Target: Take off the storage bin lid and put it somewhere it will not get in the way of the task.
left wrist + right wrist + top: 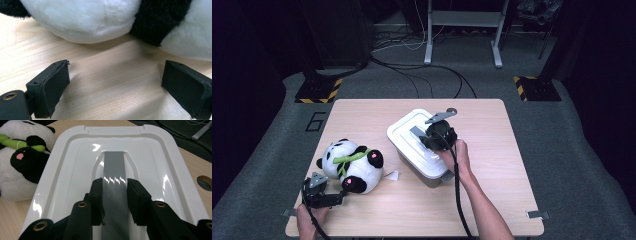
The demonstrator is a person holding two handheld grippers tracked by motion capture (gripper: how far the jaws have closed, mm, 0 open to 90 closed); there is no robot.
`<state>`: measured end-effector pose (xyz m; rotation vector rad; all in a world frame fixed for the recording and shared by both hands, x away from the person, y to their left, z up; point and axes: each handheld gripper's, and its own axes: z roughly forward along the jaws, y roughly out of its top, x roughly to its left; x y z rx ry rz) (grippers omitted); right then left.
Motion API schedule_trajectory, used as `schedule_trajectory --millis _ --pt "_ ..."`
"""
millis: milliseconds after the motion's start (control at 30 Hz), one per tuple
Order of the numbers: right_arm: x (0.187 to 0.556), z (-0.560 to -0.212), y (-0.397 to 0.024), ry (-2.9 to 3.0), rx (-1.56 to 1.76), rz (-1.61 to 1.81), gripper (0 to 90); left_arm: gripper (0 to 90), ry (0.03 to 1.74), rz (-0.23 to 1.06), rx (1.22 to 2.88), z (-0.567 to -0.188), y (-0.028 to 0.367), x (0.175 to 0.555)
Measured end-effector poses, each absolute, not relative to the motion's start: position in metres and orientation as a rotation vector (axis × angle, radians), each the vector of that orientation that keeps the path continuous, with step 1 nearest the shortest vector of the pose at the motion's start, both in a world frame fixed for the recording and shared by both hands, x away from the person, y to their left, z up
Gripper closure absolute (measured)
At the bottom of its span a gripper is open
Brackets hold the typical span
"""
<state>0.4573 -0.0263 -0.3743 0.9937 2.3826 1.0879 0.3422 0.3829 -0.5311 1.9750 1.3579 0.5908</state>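
A white lid (409,131) covers a grey box (413,168) at the table's middle. Down the lid's centre runs a grey handle strip (114,166). My right gripper (433,139) points down onto the lid, and its pads (98,192) press on either side of the handle; the right gripper (115,185) is shut on it. A black-and-white plush panda (352,164) with a green stalk lies at the front left. My left gripper (337,198) rests low on the table just before the panda (87,22). The left gripper (115,85) is open, with bare wood between its jaws.
The wooden table (497,195) has free room at its right and front. A small white tag (392,175) lies between the panda and the box. A round hole (205,182) sits in the tabletop beyond the lid. Cables and stand legs are on the floor behind.
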Motion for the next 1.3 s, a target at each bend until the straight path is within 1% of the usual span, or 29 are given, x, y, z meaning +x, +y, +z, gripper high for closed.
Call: schedule_trajectory --millis 167,500,1300 --pt "0.455 -0.369 -0.027 2.371 1.008 1.089 66.8 7.1 1.358 0.591 1.975 -0.531 0.383 0.342" --pt "0.451 -0.356 -0.041 2.325 1.001 1.119 66.8 7.1 1.357 0.590 1.974 -0.531 0.383 0.342" --pt "0.445 -0.348 -0.087 2.238 1.087 1.122 66.8 7.2 1.356 0.588 1.975 -0.531 0.383 0.342"
